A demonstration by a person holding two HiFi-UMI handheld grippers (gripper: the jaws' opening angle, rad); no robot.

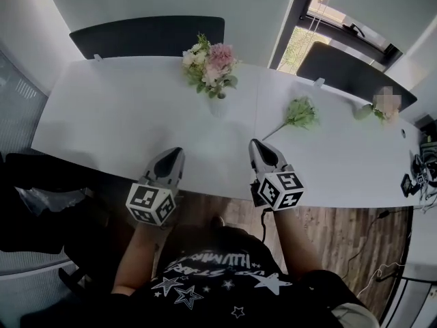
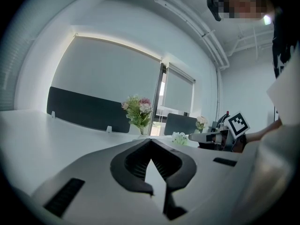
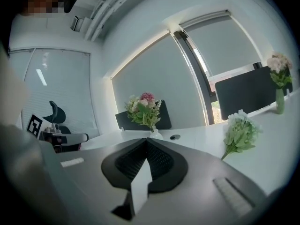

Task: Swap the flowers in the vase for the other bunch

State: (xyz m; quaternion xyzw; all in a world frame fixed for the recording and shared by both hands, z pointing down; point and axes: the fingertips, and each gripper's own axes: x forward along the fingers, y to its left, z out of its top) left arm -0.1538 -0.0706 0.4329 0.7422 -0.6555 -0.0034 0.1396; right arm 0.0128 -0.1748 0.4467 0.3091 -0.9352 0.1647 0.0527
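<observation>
Pink-white bouquet point(image 1: 209, 69) upright in vase point(image 3: 153, 135), green bunch point(image 1: 299, 112) flat on surface point(image 1: 109, 118), left gripper point(image 1: 177, 152) and right gripper point(image 1: 255, 143) closed tight, empty

Head view steeply down; gripper views low, level; share bouquet point(image 1: 209, 67).

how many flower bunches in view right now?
3. Pink-and-white bouquet standing centre, far side; loose green-and-white bunch lying to its right; small pale bunch in a green vase at the far right end.
</observation>
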